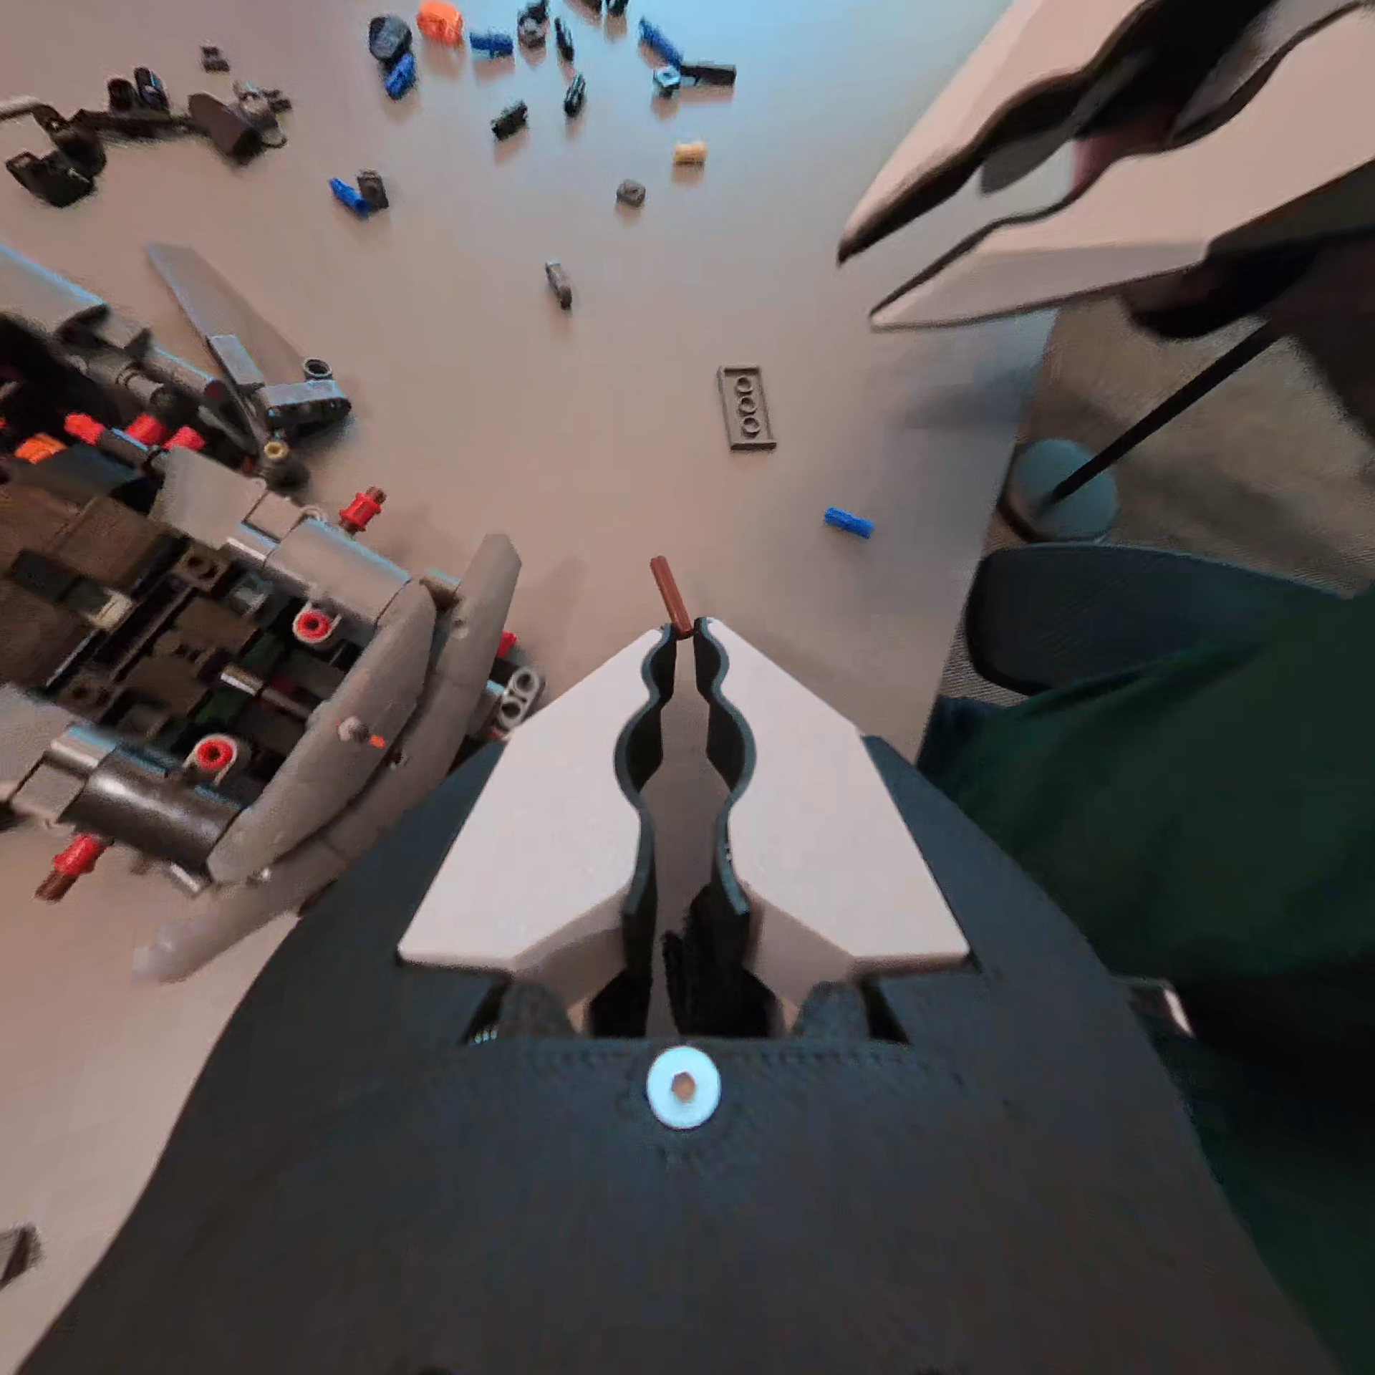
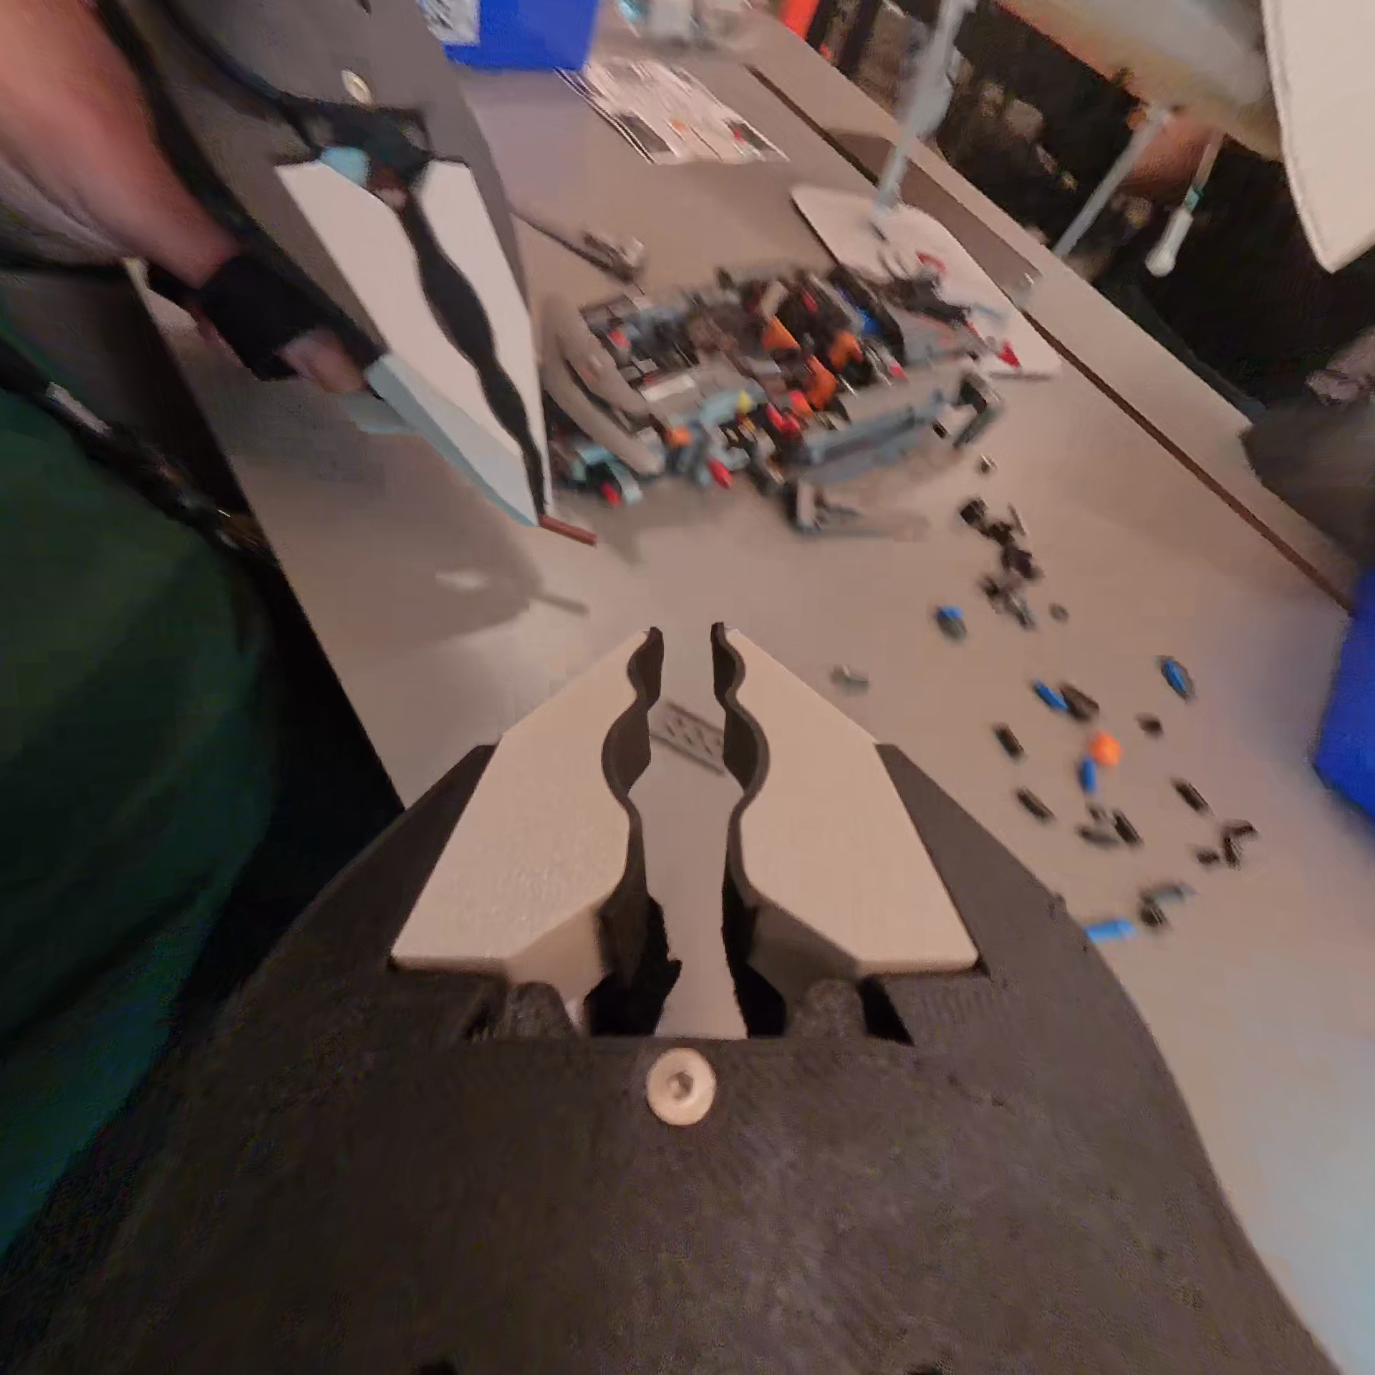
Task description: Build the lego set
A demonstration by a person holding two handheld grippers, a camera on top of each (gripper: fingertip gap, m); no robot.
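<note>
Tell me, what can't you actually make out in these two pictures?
- Left wrist view: the half-built model is cut off by the left edge.
- Right wrist view: the loose pieces are motion-blurred, shapes unclear.
- Right wrist view: the grey plate is partly hidden behind the right gripper.

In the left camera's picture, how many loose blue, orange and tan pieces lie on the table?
Blue pieces: 5
Orange piece: 1
Tan piece: 1
Total: 7
</note>
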